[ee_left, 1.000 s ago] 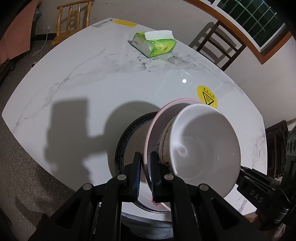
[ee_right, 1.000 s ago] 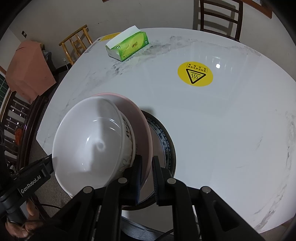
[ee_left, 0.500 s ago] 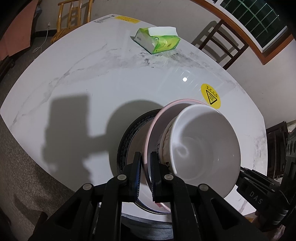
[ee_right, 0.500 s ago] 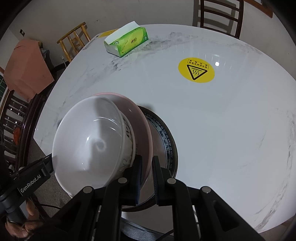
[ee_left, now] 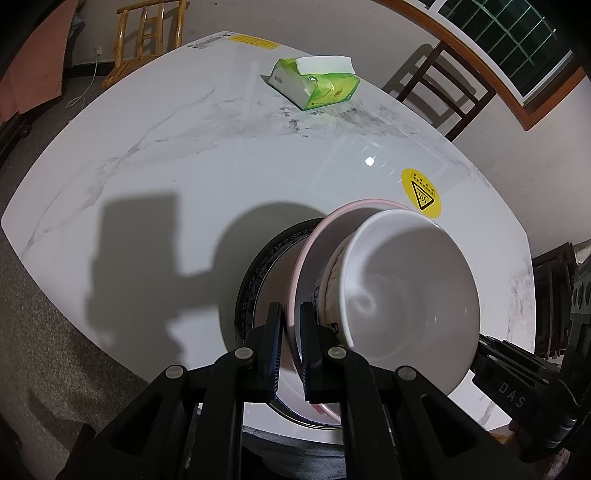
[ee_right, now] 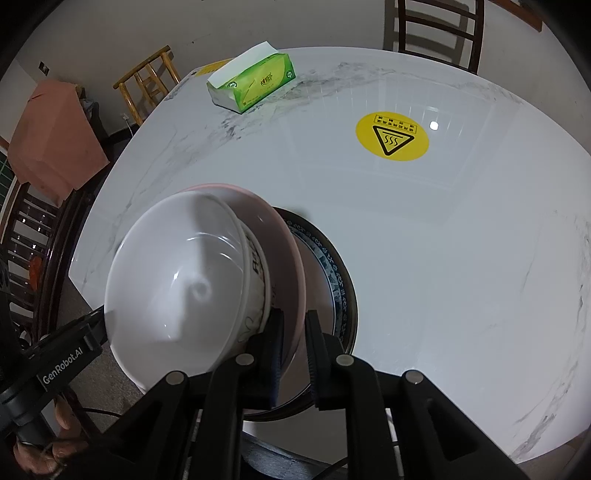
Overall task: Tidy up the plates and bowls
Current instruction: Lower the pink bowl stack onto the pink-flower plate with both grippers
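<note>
A pink plate (ee_left: 317, 240) (ee_right: 284, 236) carries a white bowl (ee_left: 406, 288) (ee_right: 177, 280) and hangs tilted just over a dark blue-patterned plate (ee_left: 255, 280) (ee_right: 338, 280) on the marble table (ee_left: 184, 147). I cannot tell whether the two plates touch. My left gripper (ee_left: 291, 332) is shut on the pink plate's rim. My right gripper (ee_right: 294, 332) straddles the opposite rim. Its jaws are opening, with the rim still filling the narrow gap between the pads.
A green tissue box (ee_left: 317, 86) (ee_right: 255, 85) lies at the table's far side. A yellow warning sticker (ee_left: 421, 197) (ee_right: 391, 136) is stuck on the top. Wooden chairs (ee_left: 147, 37) (ee_right: 439, 29) stand around the table. A hand (ee_right: 48, 450) holds the left gripper's handle.
The right gripper's fingers stand slightly wider apart than before. The plates, the bowl and the left gripper have stayed where they were.
</note>
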Available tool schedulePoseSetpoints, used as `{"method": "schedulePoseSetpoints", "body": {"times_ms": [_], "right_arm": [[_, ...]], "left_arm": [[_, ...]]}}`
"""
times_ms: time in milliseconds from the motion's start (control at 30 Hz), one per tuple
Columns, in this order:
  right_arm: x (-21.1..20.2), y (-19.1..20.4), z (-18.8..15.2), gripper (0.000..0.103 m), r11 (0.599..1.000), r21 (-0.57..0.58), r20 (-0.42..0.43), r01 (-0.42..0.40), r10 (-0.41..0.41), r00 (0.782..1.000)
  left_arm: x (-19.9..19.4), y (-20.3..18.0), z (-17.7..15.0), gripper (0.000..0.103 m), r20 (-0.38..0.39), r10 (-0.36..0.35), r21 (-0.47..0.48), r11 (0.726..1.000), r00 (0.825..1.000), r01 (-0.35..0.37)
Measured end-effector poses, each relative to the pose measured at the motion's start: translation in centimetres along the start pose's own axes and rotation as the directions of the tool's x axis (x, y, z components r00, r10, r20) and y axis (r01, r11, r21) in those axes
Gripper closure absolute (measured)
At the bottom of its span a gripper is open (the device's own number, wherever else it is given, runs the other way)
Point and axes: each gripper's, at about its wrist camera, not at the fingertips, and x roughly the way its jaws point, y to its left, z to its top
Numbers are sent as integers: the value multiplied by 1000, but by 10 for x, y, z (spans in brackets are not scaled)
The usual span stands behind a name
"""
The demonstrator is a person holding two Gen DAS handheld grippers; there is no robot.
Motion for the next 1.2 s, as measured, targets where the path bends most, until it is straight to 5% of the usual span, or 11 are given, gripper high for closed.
{"method": "schedulePoseSetpoints", "body": {"times_ms": [367, 600, 833, 1200], "right_arm": [[1, -3, 0, 89, 1000, 14, -1, -11, 11, 1000], [-4, -7, -1, 72, 1000, 7, 38, 26, -26, 999], [-18, -17, -2, 52, 999, 27, 105, 23, -26, 994], [-36, -26, -16, 44, 1000, 16, 193, 27, -29, 981]], "left_arm": [[-1, -1, 0, 96, 20, 25, 22, 999, 999, -25], [-6, -5, -1, 91, 58, 59, 48, 997, 997, -61], [-13, -1, -1, 77, 97, 82, 47, 995, 992, -87], [-35, -1, -13, 52, 194, 89, 44, 994, 977, -100]]}}
